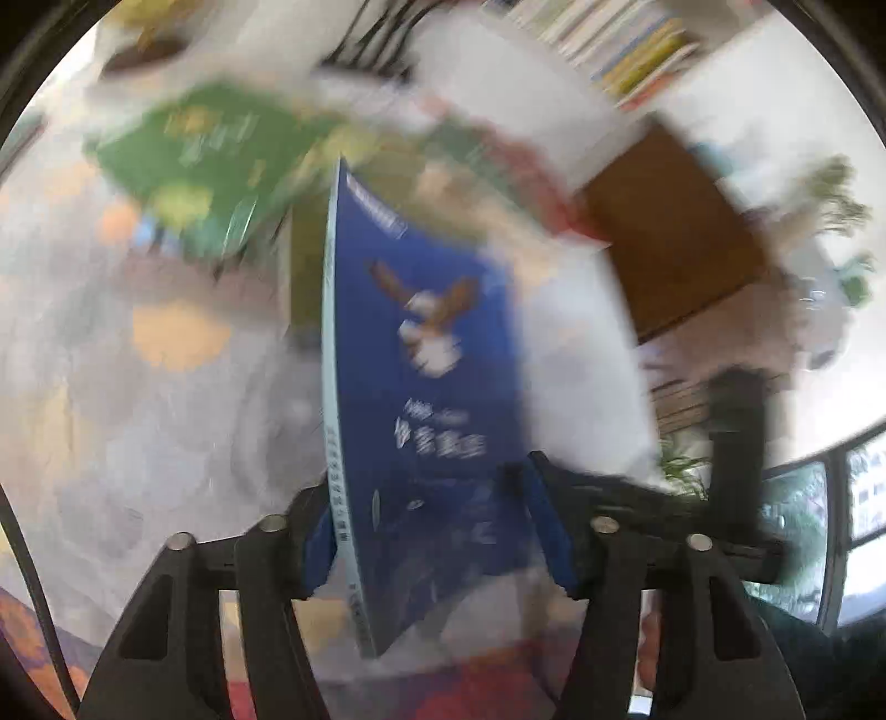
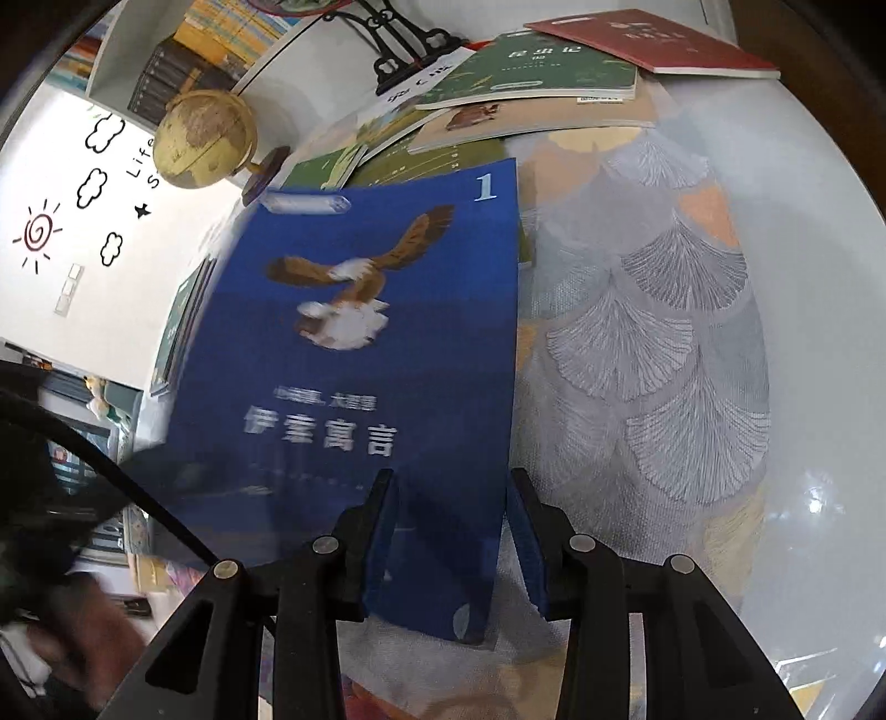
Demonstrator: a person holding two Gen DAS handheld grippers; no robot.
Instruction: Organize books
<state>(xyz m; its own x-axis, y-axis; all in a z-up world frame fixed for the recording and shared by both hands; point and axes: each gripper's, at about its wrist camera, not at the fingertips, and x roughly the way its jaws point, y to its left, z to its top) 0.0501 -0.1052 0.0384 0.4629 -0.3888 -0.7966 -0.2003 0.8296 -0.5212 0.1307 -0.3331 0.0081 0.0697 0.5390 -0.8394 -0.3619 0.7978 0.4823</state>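
A blue book with an eagle on its cover [image 1: 426, 354] stands on edge between the fingers of my left gripper [image 1: 429, 531], spine to the left; the view is blurred by motion. The jaws stand wide with the book between them. In the right wrist view the same blue book [image 2: 360, 343] is lifted above the table, its lower right corner between the fingers of my right gripper [image 2: 451, 543], which stand apart. A heap of books lies at the back: a green one [image 2: 531, 72], a red one [image 2: 653, 44], a tan one [image 2: 531, 119].
A fan-patterned cloth [image 2: 664, 310] covers the round table. A globe [image 2: 205, 138] and a black stand [image 2: 398, 44] sit at the back left. Bookshelves [image 2: 183, 61] line the wall. In the left wrist view a green book [image 1: 210, 149] and a brown board [image 1: 675, 232] show.
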